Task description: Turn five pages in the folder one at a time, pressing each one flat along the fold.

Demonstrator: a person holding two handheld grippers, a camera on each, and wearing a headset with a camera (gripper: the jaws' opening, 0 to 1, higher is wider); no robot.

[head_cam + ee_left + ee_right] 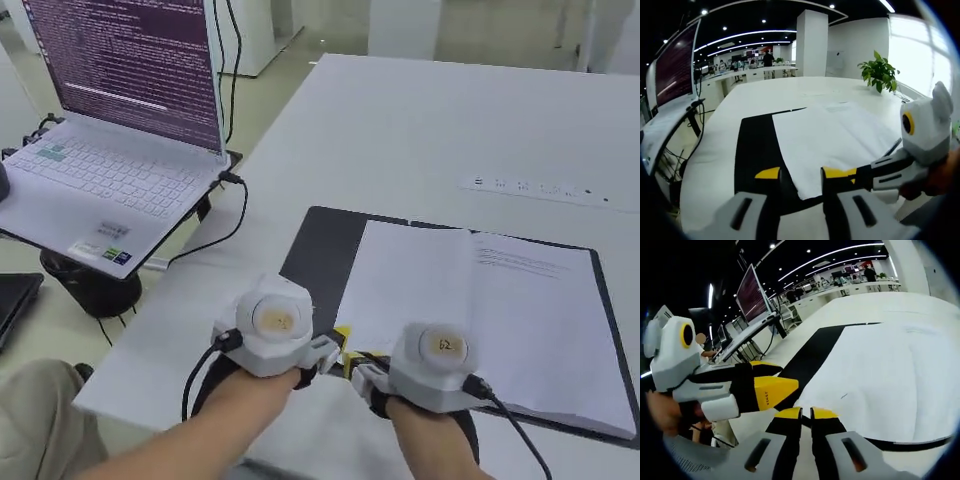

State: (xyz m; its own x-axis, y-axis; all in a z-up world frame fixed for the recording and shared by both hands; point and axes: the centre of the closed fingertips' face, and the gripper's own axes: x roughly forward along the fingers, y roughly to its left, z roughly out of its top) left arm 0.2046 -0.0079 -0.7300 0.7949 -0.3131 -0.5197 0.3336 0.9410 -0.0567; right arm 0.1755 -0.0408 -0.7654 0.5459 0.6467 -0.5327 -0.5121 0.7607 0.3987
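We hold the left tool [802, 174], released, and the right tool [806, 413], clenched, at the page [420, 290] corner by the worktop's [400, 120] front edge, ready to lift it.

Hand-held tools on show: the left pale-grey plastic claw [801, 175] has slotted jaws capped in yellow, and one yellow pad carries small dark lettering. The right pale-grey plastic claw [806, 413] matches it, with the same yellow tips and dark slots. A thin black cable [188, 380] runs from the left claw's white body, and a second black cable [510, 425] from the right. The person wears khaki cloth trousers [30, 420].
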